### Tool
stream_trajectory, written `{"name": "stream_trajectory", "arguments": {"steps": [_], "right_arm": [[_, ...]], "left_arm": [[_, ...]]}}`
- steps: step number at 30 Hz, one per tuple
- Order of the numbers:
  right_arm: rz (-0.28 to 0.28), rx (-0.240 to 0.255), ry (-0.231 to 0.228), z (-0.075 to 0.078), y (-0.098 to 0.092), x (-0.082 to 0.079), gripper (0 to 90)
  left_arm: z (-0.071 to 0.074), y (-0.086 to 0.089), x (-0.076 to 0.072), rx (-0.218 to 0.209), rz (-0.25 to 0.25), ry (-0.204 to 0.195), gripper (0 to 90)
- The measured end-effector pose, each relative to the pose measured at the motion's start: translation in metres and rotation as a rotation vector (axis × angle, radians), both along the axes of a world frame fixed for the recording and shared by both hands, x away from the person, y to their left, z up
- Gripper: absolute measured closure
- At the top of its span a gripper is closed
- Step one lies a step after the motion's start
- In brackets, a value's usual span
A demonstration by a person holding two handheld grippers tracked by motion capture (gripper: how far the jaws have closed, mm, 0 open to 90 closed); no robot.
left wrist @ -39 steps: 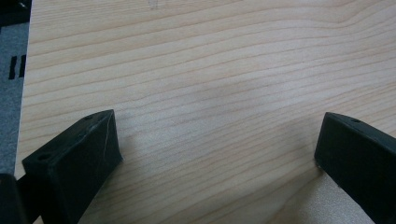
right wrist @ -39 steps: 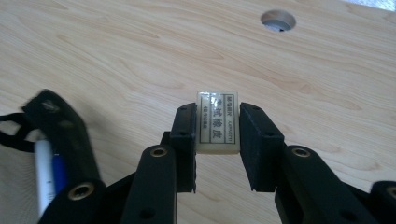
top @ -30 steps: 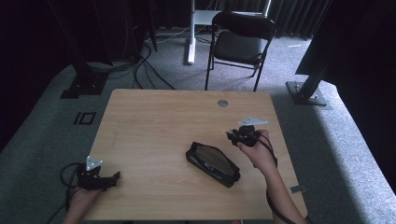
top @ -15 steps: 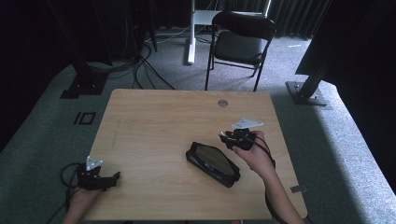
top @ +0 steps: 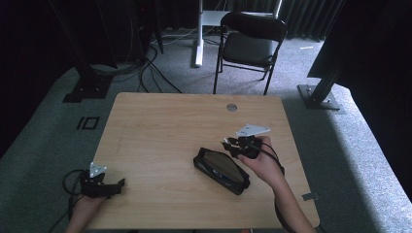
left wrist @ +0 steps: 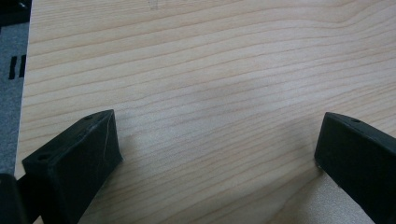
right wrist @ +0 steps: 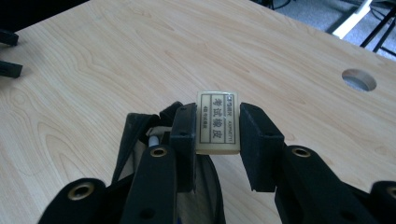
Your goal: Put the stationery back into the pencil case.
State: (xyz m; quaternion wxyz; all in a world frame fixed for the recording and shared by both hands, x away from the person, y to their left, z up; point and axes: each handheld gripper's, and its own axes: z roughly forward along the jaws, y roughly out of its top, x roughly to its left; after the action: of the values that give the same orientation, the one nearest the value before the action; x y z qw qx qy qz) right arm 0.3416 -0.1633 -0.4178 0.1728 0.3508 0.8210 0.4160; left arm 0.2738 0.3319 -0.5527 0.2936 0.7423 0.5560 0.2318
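Note:
A black pencil case lies open on the wooden table, right of the middle. My right gripper hovers just above the case's far end, shut on a small cream eraser with a printed label. In the right gripper view the eraser sits upright between the two pads, over the case's open mouth. My left gripper rests at the table's front left corner. Its jaws stand wide open in the left gripper view, with bare wood between them.
A round cable hole sits near the table's far edge. Beyond the table stand a black folding chair, a white desk leg and cables on the grey carpet. The left gripper's jaws show far off in the right gripper view.
My right gripper has moved left and slightly up with the eraser, from beside the case to over its far end. The left gripper has stayed put.

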Motion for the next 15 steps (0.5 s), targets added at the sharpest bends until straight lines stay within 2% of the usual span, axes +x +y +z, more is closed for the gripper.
{"name": "stream_trajectory", "arguments": {"steps": [2, 8, 12, 15], "right_arm": [[0.015, 0.009, 0.0, 0.0, 0.001, -0.001, 68.3], [0.061, -0.005, 0.012, 0.0, 0.007, -0.003, 68.2], [0.115, -0.028, 0.024, -0.003, 0.012, -0.005, 68.3], [0.125, -0.051, 0.03, -0.005, 0.015, -0.006, 68.3]], "left_arm": [[0.0, 0.0, 0.0, 0.0, 0.0, 0.0, 0.4], [0.0, 0.0, 0.0, 0.0, 0.0, 0.0, 0.3], [0.0, 0.0, 0.0, 0.0, 0.0, 0.0, 0.4], [0.0, 0.0, 0.0, 0.0, 0.0, 0.0, 0.4]]}}
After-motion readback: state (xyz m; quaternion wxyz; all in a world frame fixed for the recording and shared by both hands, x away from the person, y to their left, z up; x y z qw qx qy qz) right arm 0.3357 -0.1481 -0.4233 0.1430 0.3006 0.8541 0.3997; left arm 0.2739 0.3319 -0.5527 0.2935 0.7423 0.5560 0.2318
